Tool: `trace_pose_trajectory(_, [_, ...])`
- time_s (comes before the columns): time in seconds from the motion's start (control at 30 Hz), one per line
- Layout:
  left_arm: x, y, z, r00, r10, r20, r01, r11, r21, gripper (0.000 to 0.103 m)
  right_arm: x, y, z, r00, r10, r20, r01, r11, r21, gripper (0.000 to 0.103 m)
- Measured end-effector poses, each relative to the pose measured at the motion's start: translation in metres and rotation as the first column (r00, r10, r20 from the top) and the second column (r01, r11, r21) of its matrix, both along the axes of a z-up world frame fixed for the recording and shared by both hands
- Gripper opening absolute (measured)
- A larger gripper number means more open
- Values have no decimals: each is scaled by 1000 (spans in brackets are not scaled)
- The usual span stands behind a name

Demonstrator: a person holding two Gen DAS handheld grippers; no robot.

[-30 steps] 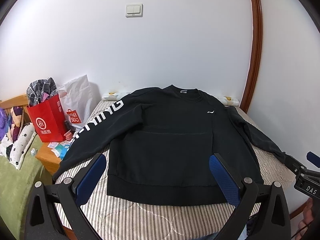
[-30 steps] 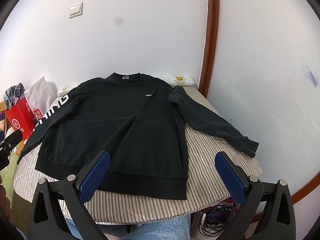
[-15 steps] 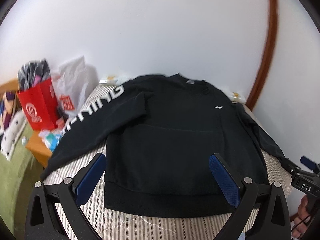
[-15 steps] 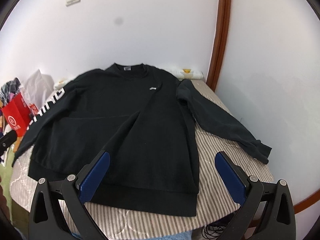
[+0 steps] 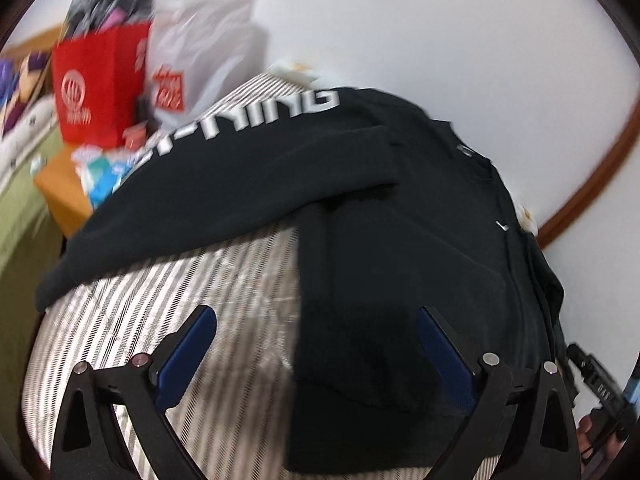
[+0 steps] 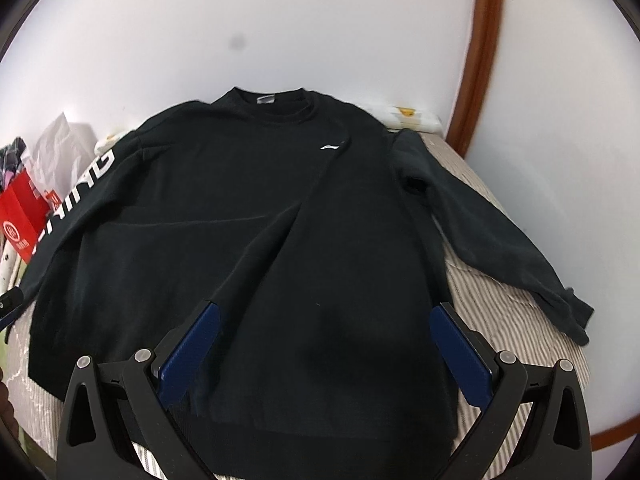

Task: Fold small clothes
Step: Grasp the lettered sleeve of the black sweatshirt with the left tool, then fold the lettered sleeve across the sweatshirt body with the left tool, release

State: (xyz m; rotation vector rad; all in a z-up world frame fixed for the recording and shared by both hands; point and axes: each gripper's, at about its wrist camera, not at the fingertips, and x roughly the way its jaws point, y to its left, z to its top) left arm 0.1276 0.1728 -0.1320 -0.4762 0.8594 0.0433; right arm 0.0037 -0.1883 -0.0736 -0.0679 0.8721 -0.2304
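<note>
Both grippers dropped closer to sweatshirt [image 6: 256, 216]. Left gripper [image 5: 316, 344], right gripper [image 6: 324, 340]: jaws wide, empty. Pinch hem corners squarely.

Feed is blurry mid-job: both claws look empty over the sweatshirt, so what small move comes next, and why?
Probably lower the open left claw onto the sweatshirt hem edge beside the striped cover and grip it. The garment lies spread flat, unfolded, and the right claw is open too.
</note>
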Motion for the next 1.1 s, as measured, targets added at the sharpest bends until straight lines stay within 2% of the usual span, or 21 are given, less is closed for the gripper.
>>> trace_pose_trajectory(0.03, [2,6,-5,1000,11,2,-11,1000,-23,92,4,3,-3,1000,10,-4,-10,1000,-4,103])
trace_pose_trajectory(0.27, [19,41,-35,998,67,13,-63,973,-223,91,25,11,-27,998,30,-63,-28,999,26,103])
trace_pose_trajectory(0.4, [30,55,-38,993,118,33,-104,955,-279,90,31,11,-33,997,17,-77,-16,1000,10,103])
trace_pose_trajectory(0.5, [42,59,-38,990,141,30,-126,951,-283,85,38,9,-35,996,11,-90,-10,1000,7,103])
trace_pose_trajectory(0.6, [54,64,-39,983,184,19,-172,949,-265,76,43,4,-36,996,3,-94,-3,1000,-5,103])
trace_pose_trajectory(0.7, [63,64,-40,969,245,-8,-243,952,-186,53,47,-3,-37,995,-3,-101,3,1000,-2,103])
trace_pose_trajectory(0.77, [71,61,-40,959,279,-40,-281,956,-82,30,49,-7,-38,994,-3,-107,2,1000,-12,103])
trace_pose_trajectory(0.8, [75,60,-39,957,287,-51,-289,957,-35,25,50,-9,-38,994,-2,-108,0,1000,-17,103])
trace_pose_trajectory(0.83, [79,59,-39,957,284,-55,-285,958,-13,16,51,-12,-39,994,0,-109,-2,1000,-21,103])
trace_pose_trajectory(0.87, [82,58,-35,961,272,-56,-272,962,-6,11,51,-15,-39,994,2,-110,-4,1000,-22,103])
trace_pose_trajectory(0.9, [83,57,-30,962,268,-45,-268,963,-2,10,51,-17,-40,994,8,-112,-11,1000,-22,103])
trace_pose_trajectory(1.0, [87,47,0,966,258,11,-258,963,78,8,50,-27,-44,993,23,-115,-26,999,-23,103])
trace_pose_trajectory(1.1, [95,29,34,976,205,70,-211,972,105,6,50,-38,-44,993,37,-109,-39,999,-16,103])
